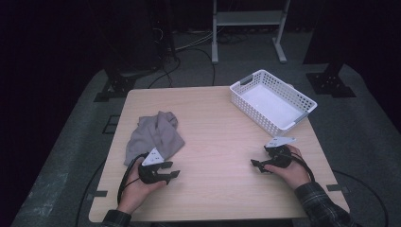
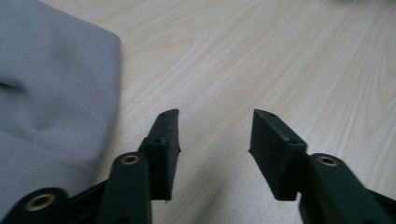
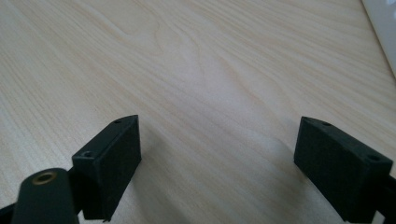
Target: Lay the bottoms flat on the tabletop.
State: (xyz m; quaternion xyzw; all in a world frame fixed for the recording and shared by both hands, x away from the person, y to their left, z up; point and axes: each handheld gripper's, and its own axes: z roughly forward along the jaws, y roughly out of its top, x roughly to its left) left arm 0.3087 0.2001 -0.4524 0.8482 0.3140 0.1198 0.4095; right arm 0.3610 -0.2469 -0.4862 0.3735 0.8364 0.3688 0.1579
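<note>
A crumpled grey cloth (image 1: 156,135) lies on the left half of the wooden table (image 1: 217,137). My left gripper (image 1: 174,174) rests low over the table just in front of the cloth, pointing right. In the left gripper view its jaws (image 2: 215,114) stand apart over bare wood, with the cloth (image 2: 51,107) beside the left jaw and not touching it. My right gripper (image 1: 256,164) sits near the table's front right, pointing left. In its own view my right gripper (image 3: 217,121) holds its jaws wide apart, with only wood grain between them.
A white slotted plastic basket (image 1: 272,101) stands at the table's back right corner, and its pale rim (image 3: 385,28) shows in the right gripper view. Cables trail from both grippers off the front edge. A white metal stand (image 1: 248,28) is on the floor behind the table.
</note>
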